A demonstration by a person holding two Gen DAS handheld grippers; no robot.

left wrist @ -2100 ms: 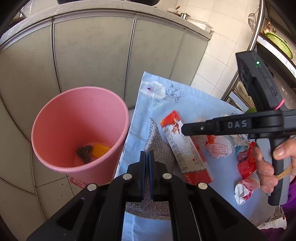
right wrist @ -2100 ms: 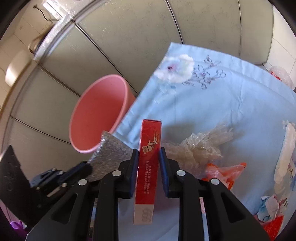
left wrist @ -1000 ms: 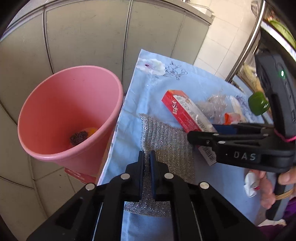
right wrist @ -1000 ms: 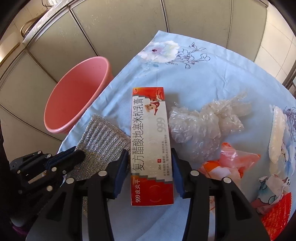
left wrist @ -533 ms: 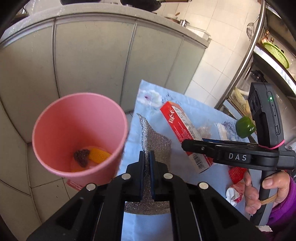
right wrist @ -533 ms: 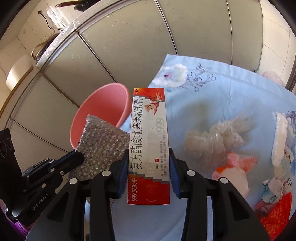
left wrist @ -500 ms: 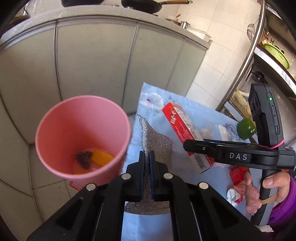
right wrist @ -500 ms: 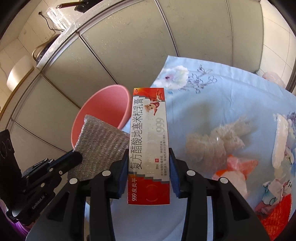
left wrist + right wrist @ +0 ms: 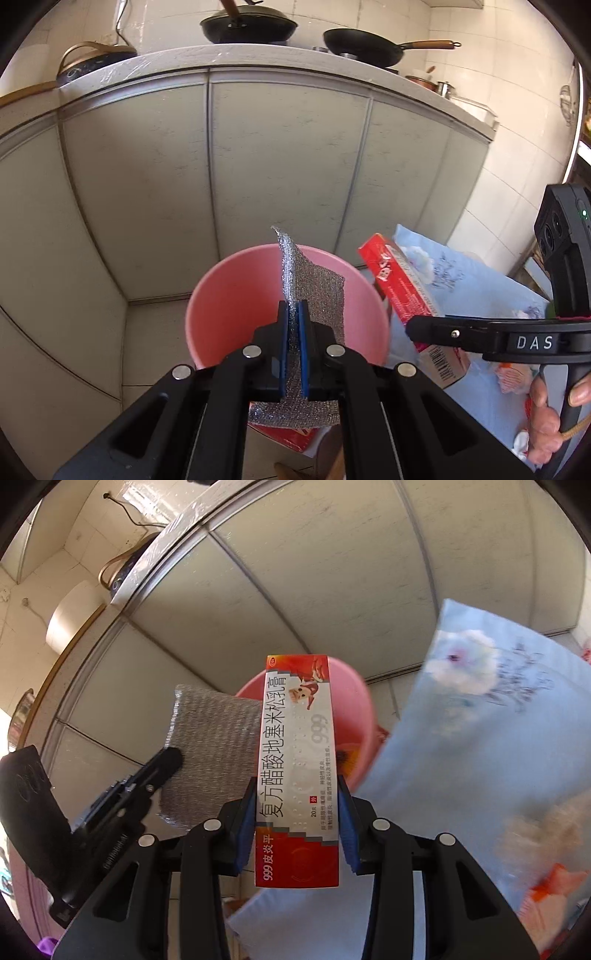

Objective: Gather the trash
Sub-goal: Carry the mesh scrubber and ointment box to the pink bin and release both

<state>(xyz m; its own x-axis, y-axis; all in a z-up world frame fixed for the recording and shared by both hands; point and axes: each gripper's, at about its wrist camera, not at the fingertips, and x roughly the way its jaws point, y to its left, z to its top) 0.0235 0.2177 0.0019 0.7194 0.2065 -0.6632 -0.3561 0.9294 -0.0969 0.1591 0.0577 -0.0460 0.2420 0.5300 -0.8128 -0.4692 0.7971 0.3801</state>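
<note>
My left gripper (image 9: 293, 325) is shut on a silver mesh scouring cloth (image 9: 314, 291), which hangs over the mouth of the pink bin (image 9: 229, 306). In the right wrist view that cloth (image 9: 214, 746) shows left of centre, pinched by the left gripper (image 9: 166, 760). My right gripper (image 9: 297, 805) is shut on a red and white medicine box (image 9: 297, 775), held upright in front of the pink bin (image 9: 351, 716). From the left wrist view the box (image 9: 402, 291) sits just right of the bin's rim, held by the right gripper (image 9: 417, 328).
Grey cabinet doors (image 9: 280, 166) stand behind the bin, with pans (image 9: 362, 40) on the counter above. A blue floral cloth (image 9: 480, 731) covers the table at right, with crumpled clear plastic (image 9: 546, 830) and an orange wrapper (image 9: 554, 890) on it. A person's hand (image 9: 546, 410) grips the right tool.
Both grippers rose and swung left off the table toward the bin. The silver cloth now hangs over the bin's mouth and the box stands at its rim.
</note>
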